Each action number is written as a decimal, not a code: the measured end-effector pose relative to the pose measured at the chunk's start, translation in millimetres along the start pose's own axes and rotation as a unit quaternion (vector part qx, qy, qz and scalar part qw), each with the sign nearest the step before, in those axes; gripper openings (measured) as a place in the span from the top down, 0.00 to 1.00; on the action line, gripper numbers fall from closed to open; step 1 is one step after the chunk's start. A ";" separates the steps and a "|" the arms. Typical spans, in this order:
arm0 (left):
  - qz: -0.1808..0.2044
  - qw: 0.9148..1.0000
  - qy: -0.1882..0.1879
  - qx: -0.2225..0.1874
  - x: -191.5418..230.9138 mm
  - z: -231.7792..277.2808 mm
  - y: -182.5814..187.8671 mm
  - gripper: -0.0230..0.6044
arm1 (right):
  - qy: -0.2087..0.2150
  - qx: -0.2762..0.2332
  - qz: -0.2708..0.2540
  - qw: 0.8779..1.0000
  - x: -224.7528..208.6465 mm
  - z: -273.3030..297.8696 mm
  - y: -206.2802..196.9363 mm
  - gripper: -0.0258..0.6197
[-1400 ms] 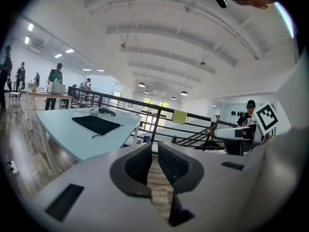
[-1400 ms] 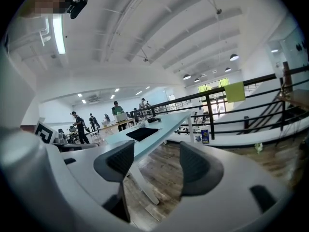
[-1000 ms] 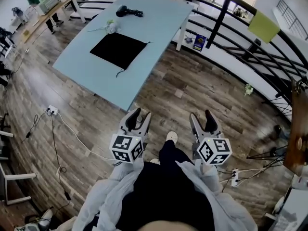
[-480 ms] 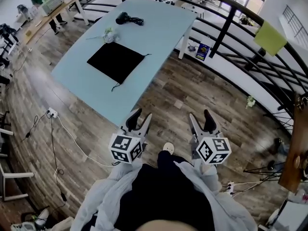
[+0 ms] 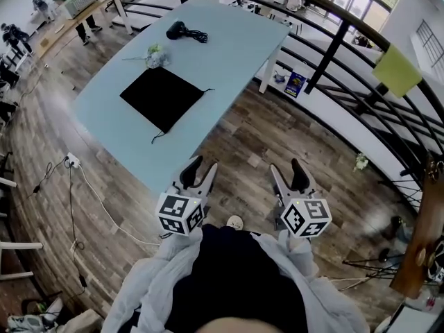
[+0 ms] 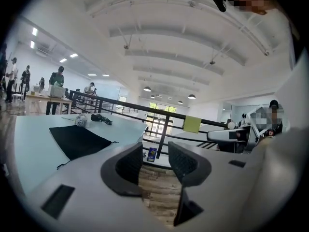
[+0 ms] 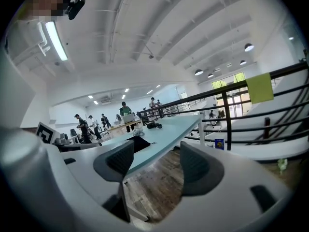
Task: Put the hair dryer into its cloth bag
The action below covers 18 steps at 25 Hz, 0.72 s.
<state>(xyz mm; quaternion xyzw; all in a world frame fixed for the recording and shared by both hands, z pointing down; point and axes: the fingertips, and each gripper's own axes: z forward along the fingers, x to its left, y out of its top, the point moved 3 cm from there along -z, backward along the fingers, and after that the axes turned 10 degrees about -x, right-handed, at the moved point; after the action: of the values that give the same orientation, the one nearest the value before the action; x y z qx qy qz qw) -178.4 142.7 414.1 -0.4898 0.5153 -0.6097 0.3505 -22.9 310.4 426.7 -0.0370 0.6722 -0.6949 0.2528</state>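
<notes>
my left gripper: jaws apart, nothing between
my right gripper: also apart, empty
hair dryer: on blue table, far side
black cloth bag: flat, nearer me

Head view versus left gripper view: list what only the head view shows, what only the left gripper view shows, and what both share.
Only the head view: the person's shoe and a power strip with its cable on the wood floor.
Only the left gripper view: the ceiling with its lamps.
Both: the blue table, the black cloth bag lying flat on it, the hair dryer beyond the bag, the black railing, and the left gripper, jaws apart and empty.
</notes>
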 end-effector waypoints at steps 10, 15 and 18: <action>-0.004 1.000 -0.003 0.015 -8.5 9.7 -21.6 0.69 | -0.006 0.008 0.024 1.000 -12.2 -8.2 -20.1 0.49; 0.007 1.000 -0.007 0.020 -12.1 32.4 -20.6 0.69 | -0.007 0.006 0.031 0.999 -23.3 5.7 -13.8 0.49; 0.011 1.000 -0.005 0.016 -6.6 52.2 -15.0 0.69 | -0.007 0.000 0.033 0.999 -36.0 21.9 -5.0 0.50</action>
<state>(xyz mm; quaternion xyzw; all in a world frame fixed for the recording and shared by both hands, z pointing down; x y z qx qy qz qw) -125.3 137.4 426.5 -0.4813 0.5095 -0.6113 0.3675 15.4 304.6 443.9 -0.0192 0.6714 -0.6859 0.2801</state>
